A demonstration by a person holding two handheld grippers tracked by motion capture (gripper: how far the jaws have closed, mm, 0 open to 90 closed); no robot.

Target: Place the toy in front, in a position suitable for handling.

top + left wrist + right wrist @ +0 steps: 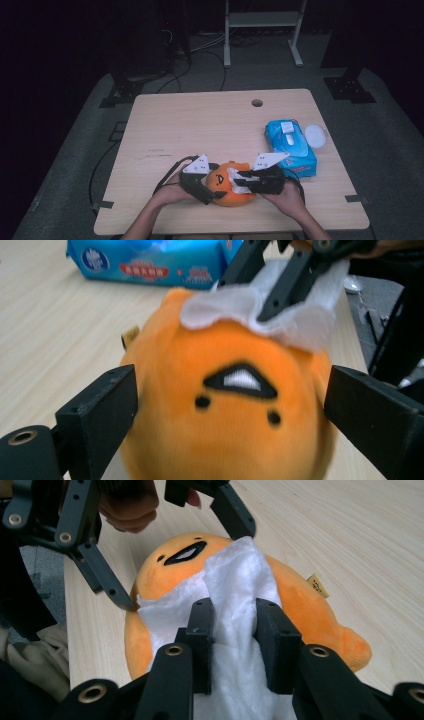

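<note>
An orange plush toy (pixel 227 192) with a stitched face lies near the table's front edge. My left gripper (pixel 214 190) comes at it from the left. In the left gripper view its two black jaws press the sides of the plush toy (pixel 225 415). A white wipe (pixel 233 174) is draped over the top of the toy. My right gripper (pixel 241 181) reaches in from the right and is shut on that wipe. In the right gripper view the pads pinch the wipe (pixel 235 580) and hold it against the plush toy (pixel 300 605).
A blue pack of wet wipes (pixel 291 146) lies just right of the toy, with a white round lid (pixel 315 135) beside it. The wooden table (pixel 200 125) has a cable hole (pixel 257 103) at its far side. A white frame (pixel 262 20) stands on the floor behind.
</note>
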